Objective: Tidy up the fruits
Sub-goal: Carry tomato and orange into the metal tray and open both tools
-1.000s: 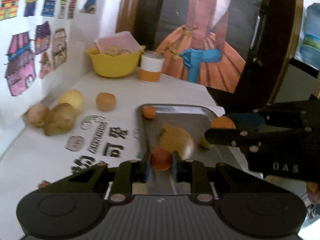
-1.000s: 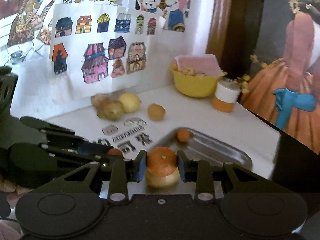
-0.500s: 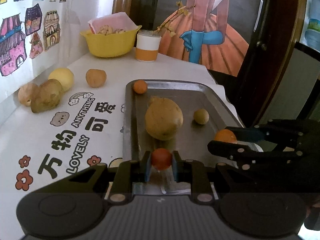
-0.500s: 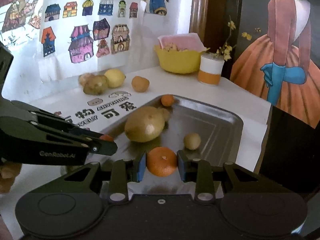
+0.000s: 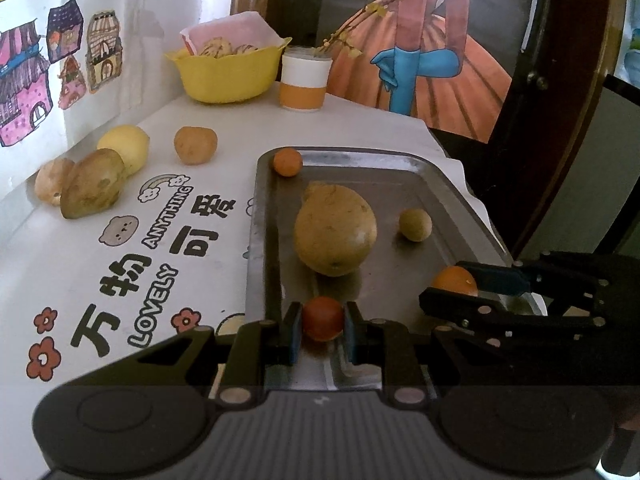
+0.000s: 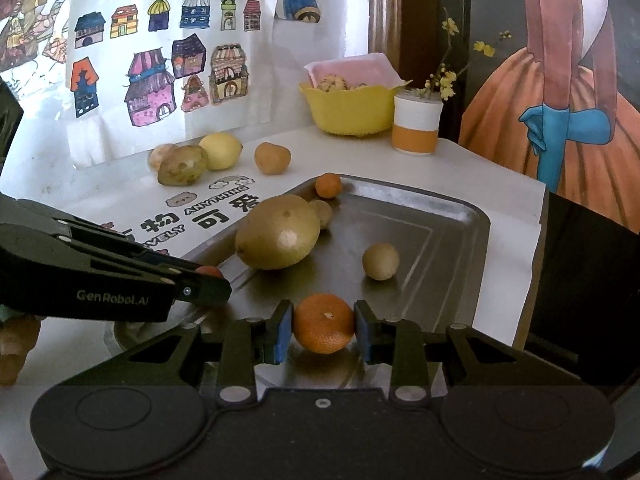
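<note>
Blue-padded fingers [image 5: 293, 334] of the left gripper [image 5: 322, 330] pinch a small, smooth red fruit [image 5: 322, 318] over the near end of the tray [image 5: 452, 190]. The right gripper [image 6: 323, 330] likewise pinches a mandarin [image 6: 324, 329], dimpled and round, with its stem scar facing up; it fills the gap between both pads. In the left view the right gripper [image 5: 460, 286] shows at the tray's near right corner with the mandarin [image 5: 455, 280] between its black fingers.

The tray is dull grey metal, rectangular with rounded corners and a raised rim. In it lie a big, speckled yellow-brown pear [image 5: 335, 230], a small tan ball-shaped fruit [image 5: 415, 224] and a tiny orange one [image 5: 287, 162] in the far left corner. The right view shows another small fruit [image 6: 323, 213] tucked behind the pear.

The desk [image 5: 360, 120] is white, with a printed sheet [image 5: 132, 256] of cartoon letters and flowers. Near the wall lie a mottled potato [image 5: 93, 189], a knobbly brown lump [image 5: 50, 186] touching it, a yellow lemon [image 5: 125, 148] just behind, and a round tan fruit [image 5: 195, 145] apart. Farther back stand a scalloped yellow bowl [image 5: 228, 74] lined with pink paper and a white-and-orange cup [image 5: 305, 84] holding a twig of yellow blossoms. Drawings of houses [image 6: 160, 64] are stuck on the wall; a painting of an orange gown [image 6: 560, 92] stands in a dark wooden frame on the right.
</note>
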The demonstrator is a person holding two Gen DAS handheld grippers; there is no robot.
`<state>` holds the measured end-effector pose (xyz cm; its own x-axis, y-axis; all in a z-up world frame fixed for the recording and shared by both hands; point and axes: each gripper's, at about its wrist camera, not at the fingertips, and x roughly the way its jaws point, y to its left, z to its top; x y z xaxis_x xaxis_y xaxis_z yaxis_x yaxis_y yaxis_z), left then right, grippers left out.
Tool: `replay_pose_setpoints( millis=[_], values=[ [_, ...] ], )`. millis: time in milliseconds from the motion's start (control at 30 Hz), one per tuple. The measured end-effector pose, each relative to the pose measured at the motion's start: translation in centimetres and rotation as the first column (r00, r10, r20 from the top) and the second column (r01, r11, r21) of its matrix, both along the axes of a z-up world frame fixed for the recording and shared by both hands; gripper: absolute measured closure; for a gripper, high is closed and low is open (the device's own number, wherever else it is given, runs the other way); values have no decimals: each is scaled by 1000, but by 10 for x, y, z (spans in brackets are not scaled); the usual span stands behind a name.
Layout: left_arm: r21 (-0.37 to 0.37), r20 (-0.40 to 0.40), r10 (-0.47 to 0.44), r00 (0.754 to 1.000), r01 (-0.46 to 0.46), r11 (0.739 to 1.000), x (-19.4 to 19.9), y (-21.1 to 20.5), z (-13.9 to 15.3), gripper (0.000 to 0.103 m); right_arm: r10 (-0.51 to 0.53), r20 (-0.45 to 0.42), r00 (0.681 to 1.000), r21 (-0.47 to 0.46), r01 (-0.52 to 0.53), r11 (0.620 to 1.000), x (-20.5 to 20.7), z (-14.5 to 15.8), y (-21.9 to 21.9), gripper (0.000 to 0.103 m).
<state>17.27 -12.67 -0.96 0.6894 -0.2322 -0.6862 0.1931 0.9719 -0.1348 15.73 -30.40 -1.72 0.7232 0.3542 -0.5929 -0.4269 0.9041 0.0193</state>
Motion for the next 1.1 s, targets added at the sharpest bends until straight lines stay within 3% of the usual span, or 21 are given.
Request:
replay_pose_setpoints(
  millis=[300, 400, 533, 667, 833, 933, 1100],
  values=[
    [-7, -3, 8, 1000, -8, 1000, 0, 1, 0, 77, -12, 18, 1000, -7, 12, 1000, -2, 0, 2, 66],
    [-33, 2, 17, 1000, -17, 999, -3, 5, 3, 68, -27, 39, 999, -8, 27, 1000, -7, 4, 3, 58],
    [-74, 23, 24, 999, -23, 997, -12, 11, 10, 41, -49, 70, 996, -11, 50, 999, -18, 11, 0, 45],
    [-70, 76, 38, 996, -33, 997, -25, 14, 22, 29, -91, 102, 991, -3, 92, 996, -35, 21, -1, 29],
    [-104, 141, 72, 987, -58, 993, -47, 26, 37, 4, -172, 121, 978, 27, 170, 985, -64, 32, -2, 13],
    [-69, 157, 79, 984, -69, 995, -59, 33, 41, 1, -200, 112, 973, 49, 195, 979, -81, 38, -2, 2],
    [-58, 146, 80, 986, -72, 996, -85, 49, 42, 1, -199, 56, 978, 63, 195, 979, -107, 44, 6, 1]
  ],
)
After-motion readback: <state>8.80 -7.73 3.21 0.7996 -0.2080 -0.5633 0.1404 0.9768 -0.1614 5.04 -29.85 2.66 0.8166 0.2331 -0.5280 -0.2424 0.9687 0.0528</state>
